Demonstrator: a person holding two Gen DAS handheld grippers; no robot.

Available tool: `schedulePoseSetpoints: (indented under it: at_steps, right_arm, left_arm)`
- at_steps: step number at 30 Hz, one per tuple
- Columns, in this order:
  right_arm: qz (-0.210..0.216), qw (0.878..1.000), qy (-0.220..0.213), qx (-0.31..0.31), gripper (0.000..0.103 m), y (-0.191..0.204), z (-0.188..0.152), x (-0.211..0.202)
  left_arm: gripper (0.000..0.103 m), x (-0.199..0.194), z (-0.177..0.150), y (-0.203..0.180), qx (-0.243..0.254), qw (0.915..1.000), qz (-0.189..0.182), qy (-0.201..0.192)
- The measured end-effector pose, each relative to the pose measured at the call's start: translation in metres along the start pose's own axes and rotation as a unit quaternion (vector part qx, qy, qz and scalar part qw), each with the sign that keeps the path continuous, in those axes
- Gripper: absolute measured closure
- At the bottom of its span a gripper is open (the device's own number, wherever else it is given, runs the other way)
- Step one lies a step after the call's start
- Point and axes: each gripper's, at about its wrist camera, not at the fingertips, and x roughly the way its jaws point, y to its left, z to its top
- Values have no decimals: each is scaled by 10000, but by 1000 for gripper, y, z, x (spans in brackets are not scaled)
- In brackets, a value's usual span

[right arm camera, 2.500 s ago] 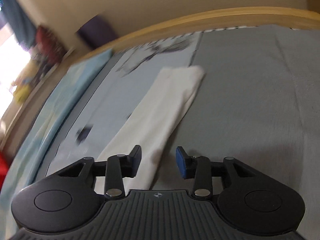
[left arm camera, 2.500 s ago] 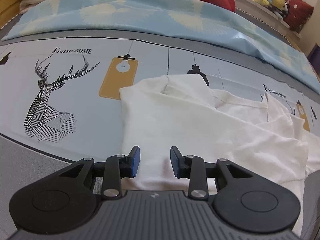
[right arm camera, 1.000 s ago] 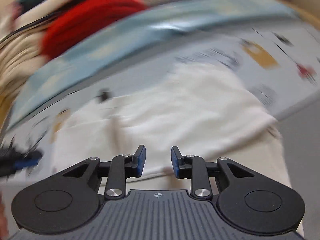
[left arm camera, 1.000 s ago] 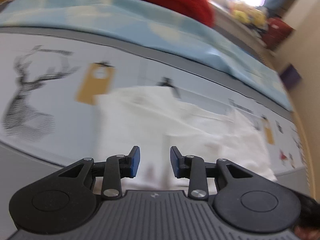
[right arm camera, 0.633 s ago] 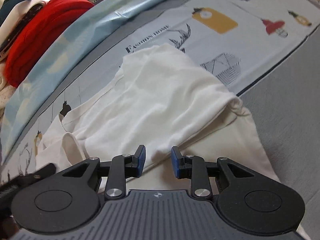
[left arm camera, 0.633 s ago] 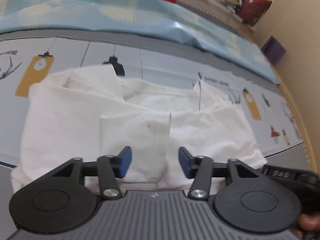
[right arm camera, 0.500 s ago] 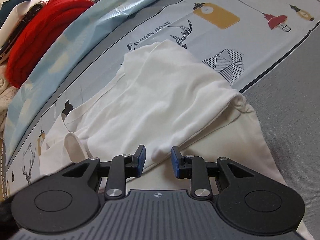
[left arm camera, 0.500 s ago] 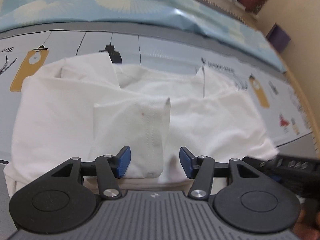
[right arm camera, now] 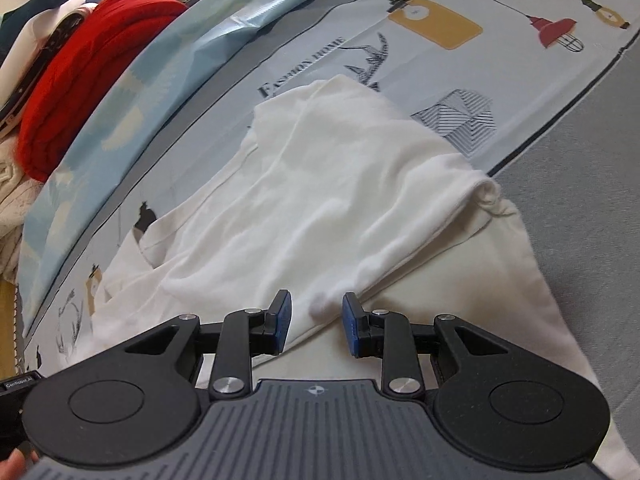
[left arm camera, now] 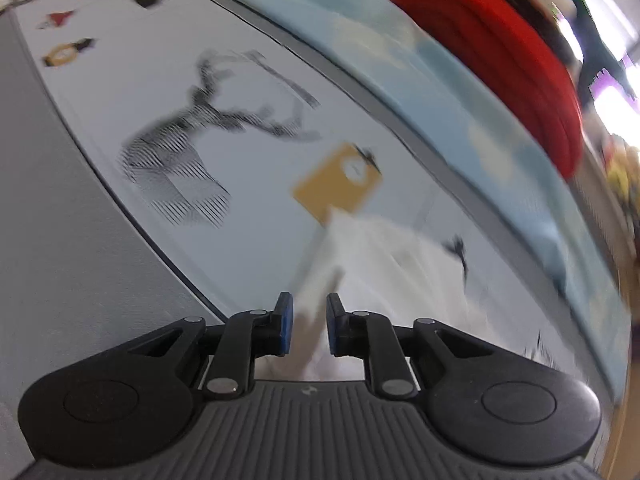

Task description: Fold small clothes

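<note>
A white garment (right arm camera: 320, 184) lies rumpled and partly folded over itself on the printed bed sheet (right arm camera: 440, 28). My right gripper (right arm camera: 316, 312) hovers low over the garment's near folded edge. Its jaws stand partly open, with a small bump of cloth between the pads and untouched by them. The left wrist view is blurred by motion. There my left gripper (left arm camera: 309, 312) is at the garment's (left arm camera: 380, 264) left corner, beside the deer print (left arm camera: 180, 160). Its jaws are closing, with white cloth in the narrow gap; the pads do not visibly press on it.
A red folded blanket (right arm camera: 88, 64) and other stacked textiles lie behind a light blue cover (right arm camera: 160, 92) at the back. Plain grey sheet (right arm camera: 592, 160) runs along the near right. A fingertip (right arm camera: 16, 464) shows at the bottom left corner.
The left gripper has swung from the garment's middle over to its left corner near the deer print, rolling as it went, and its jaws have narrowed. The right gripper has barely moved.
</note>
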Motion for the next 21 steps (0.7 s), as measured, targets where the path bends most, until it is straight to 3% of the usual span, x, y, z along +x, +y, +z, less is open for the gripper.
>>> schedulePoseSetpoints:
  at_steps: [1,3,5,7,9,11,12,13,14,19,21]
  right_arm:
    - [7,10000,2,-18,74,2,-1,0]
    - [9,10000,9,-24,74,4,-2,1]
    - [-16,10000,-1,-14,73,4,-3,1]
    - [-66,10000,-28,8,73,4,-3,2]
    - [-137,9999,-56,76,73,2,-2,3]
    - [-196,9997,-77,151,73,-1,-2,4]
    - [-208,9996,-77,181,73,-1,-2,4]
    - [-210,9995,-77,205,73,-1,-2,5]
    - [-204,9995,-78,215,73,-1,-2,5]
    - [-96,9994,-221,244,73,-2,0,3]
    - [-52,9989,-372,276,73,-3,2,0]
  left_arm:
    - [72,-3,5,3,-27,9999,-18,-108]
    - [66,-3,10,7,-53,9998,-143,-133]
    - [64,3,9,4,31,9997,-250,71]
    - [53,12,5,-5,256,9982,-319,433]
    - [52,23,-3,-13,573,9956,-218,702]
    - [55,30,-13,-20,949,9925,-78,772]
    - [66,31,-16,-24,1121,9907,-64,771]
    - [93,30,-18,-24,1225,9896,-82,746]
    - [102,29,-19,-25,1326,9884,-114,728]
    - [102,7,-9,-24,1335,9904,-345,137]
    - [102,1,-6,-26,1313,9910,-243,3]
